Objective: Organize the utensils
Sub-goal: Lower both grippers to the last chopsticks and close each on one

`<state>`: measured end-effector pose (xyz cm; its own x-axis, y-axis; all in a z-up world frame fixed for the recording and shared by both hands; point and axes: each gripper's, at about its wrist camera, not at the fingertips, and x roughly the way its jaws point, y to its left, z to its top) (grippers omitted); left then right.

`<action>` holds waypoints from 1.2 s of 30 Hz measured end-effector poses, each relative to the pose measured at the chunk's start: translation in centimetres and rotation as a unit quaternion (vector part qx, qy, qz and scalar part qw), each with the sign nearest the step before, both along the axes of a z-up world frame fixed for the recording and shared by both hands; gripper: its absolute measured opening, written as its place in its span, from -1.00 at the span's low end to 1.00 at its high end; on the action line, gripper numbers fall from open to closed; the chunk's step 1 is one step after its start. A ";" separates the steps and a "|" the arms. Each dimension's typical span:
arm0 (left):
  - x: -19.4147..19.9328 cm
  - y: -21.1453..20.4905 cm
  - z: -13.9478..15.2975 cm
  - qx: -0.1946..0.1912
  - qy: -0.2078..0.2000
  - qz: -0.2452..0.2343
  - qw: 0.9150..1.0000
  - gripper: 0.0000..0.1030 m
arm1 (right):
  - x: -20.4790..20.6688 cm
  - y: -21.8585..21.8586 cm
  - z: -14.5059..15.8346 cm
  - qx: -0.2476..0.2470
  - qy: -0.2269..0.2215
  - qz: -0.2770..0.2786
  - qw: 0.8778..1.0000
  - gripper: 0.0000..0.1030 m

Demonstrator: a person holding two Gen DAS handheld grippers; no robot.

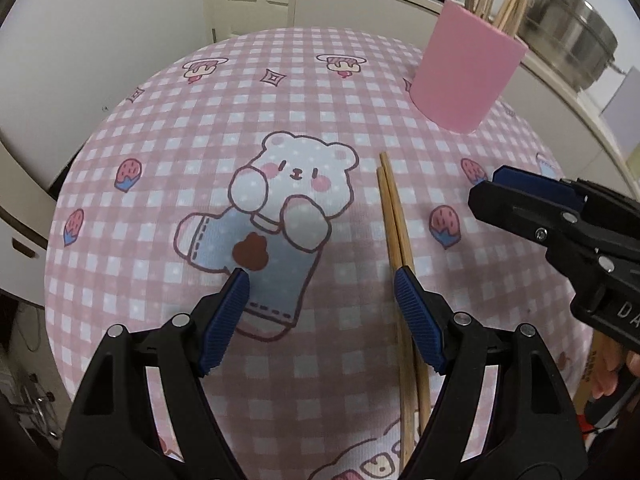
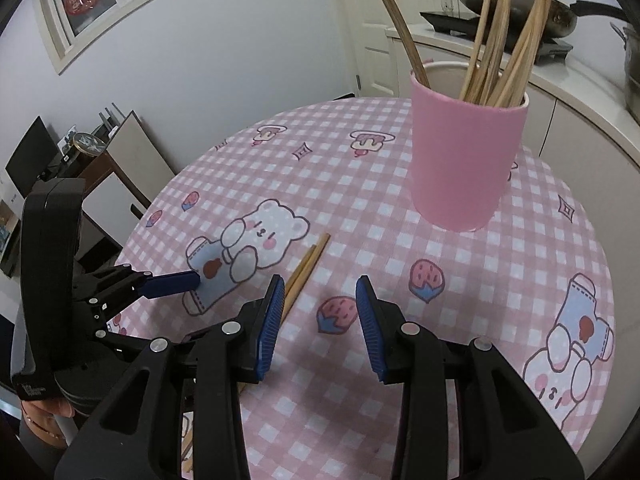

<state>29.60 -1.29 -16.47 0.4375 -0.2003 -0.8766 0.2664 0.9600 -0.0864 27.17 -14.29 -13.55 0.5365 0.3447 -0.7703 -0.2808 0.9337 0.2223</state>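
Note:
A pair of wooden chopsticks point(image 1: 394, 224) lies flat on the pink checked tablecloth; it also shows in the right wrist view point(image 2: 308, 266). My left gripper point(image 1: 320, 280) is open and empty, low over the cloth, its right finger over the chopsticks. My right gripper point(image 2: 320, 286) is open and empty, just right of the chopsticks; it shows in the left wrist view point(image 1: 486, 186). A pink cup point(image 2: 464, 156) holding several chopsticks stands at the back right, also in the left wrist view point(image 1: 466, 70).
The round table point(image 2: 520, 420) has a cloth with bear and strawberry prints. A counter point(image 2: 580, 80) with a pan, a pot and a stove stands behind the cup. Cabinets and a monitor point(image 2: 30, 152) stand at the far left.

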 end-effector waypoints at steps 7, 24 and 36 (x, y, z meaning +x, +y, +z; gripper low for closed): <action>0.4 -0.5 -0.1 0.007 -0.007 -0.002 1.000 0.44 | 0.3 -0.5 -0.5 0.003 0.008 -0.005 1.000 -0.29; 1.2 -1.8 -0.7 0.053 -0.014 -0.015 0.998 0.44 | 0.2 -0.9 -0.9 0.001 0.019 -0.007 1.000 -0.27; 1.6 1.5 -0.2 0.019 -0.003 -0.009 1.000 -0.58 | 1.9 0.2 -2.1 -0.018 0.061 -0.002 0.998 -0.27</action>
<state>31.23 0.17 -16.67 0.4390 -0.1751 -0.8812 0.2834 0.9577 -0.0491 29.08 -14.07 -15.64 0.4400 0.3131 -0.8417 -0.2504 0.9428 0.2199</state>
